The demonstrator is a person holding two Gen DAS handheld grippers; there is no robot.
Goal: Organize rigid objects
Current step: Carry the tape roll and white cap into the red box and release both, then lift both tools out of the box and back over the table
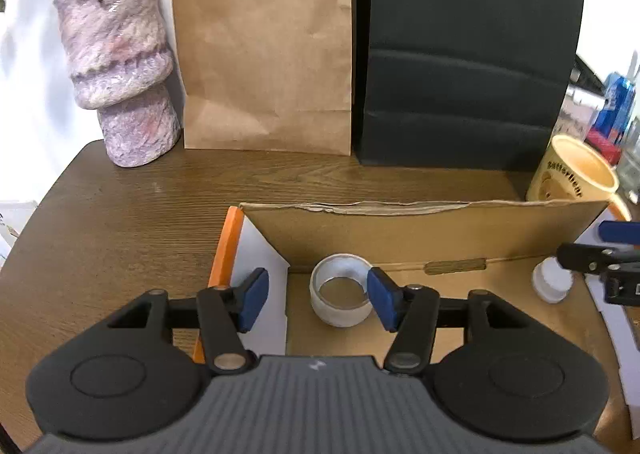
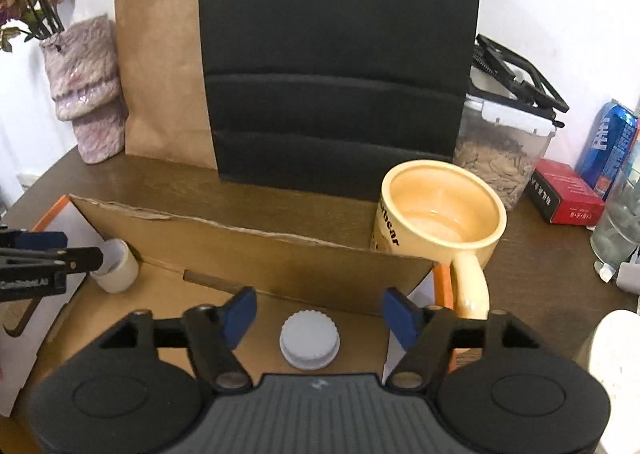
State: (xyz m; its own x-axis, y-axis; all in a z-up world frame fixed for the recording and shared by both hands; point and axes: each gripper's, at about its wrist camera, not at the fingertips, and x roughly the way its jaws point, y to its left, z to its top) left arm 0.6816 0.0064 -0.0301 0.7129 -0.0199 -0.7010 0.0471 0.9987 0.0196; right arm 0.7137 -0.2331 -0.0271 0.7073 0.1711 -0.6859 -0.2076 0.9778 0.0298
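An open cardboard box [image 1: 400, 232] [image 2: 280, 264] lies on the brown wooden table. A white tape roll [image 1: 340, 312] stands on the box floor at its left end. My left gripper [image 1: 319, 302] hangs open over it: its right pad is at the roll's right edge, its left pad well clear. In the right wrist view the roll [image 2: 118, 268] sits just past the left gripper's fingers [image 2: 52, 256]. A white ribbed cap [image 2: 310, 340] [image 1: 550, 288] lies flat on the box floor between the pads of my open right gripper [image 2: 321, 318], untouched by either pad.
A cream mug [image 2: 440, 205] [image 1: 572, 173] stands just behind the box's right end. At the back are a mottled pink vase [image 1: 120, 73], a brown paper bag [image 1: 264, 53] and a black bag [image 1: 468, 53]. A clear container [image 2: 500, 157], red box [image 2: 564, 197] and blue can [image 2: 610, 141] crowd the right.
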